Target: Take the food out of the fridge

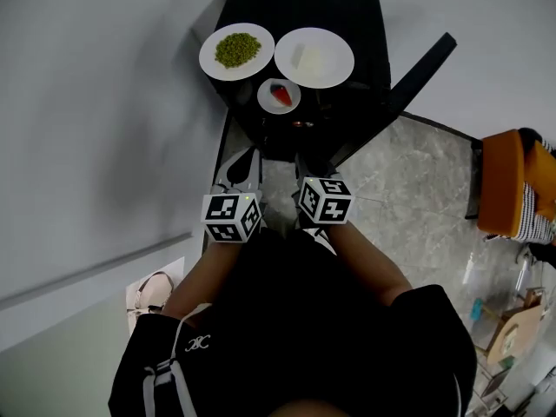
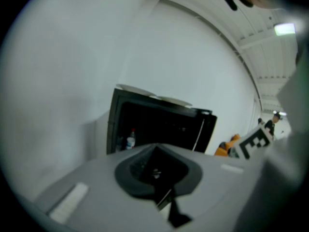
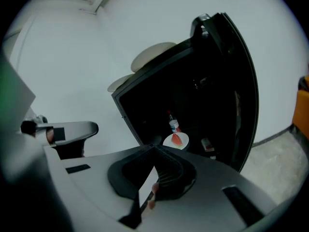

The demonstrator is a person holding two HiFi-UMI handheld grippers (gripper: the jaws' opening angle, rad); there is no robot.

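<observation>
A small black fridge (image 1: 300, 7) stands open against the white wall, its door (image 1: 419, 69) swung out to the right. On its top sit a plate of green peas (image 1: 237, 50) and a white plate of pale food (image 1: 314, 57). A small plate with a red slice (image 1: 279, 95) shows at the open front; in the right gripper view this small plate (image 3: 176, 140) rests inside beside a bottle (image 3: 173, 124). My left gripper (image 1: 234, 170) and right gripper (image 1: 306, 168) hang side by side before the opening, both shut and empty, apart from the food. The left gripper (image 2: 154, 149) faces the dark fridge interior (image 2: 159, 127).
An orange seat (image 1: 508, 183) stands at the right on the marble floor (image 1: 408, 189). A pale handbag (image 1: 149, 295) lies at the lower left by the wall. The open fridge door juts out to the right of my right gripper (image 3: 154, 150).
</observation>
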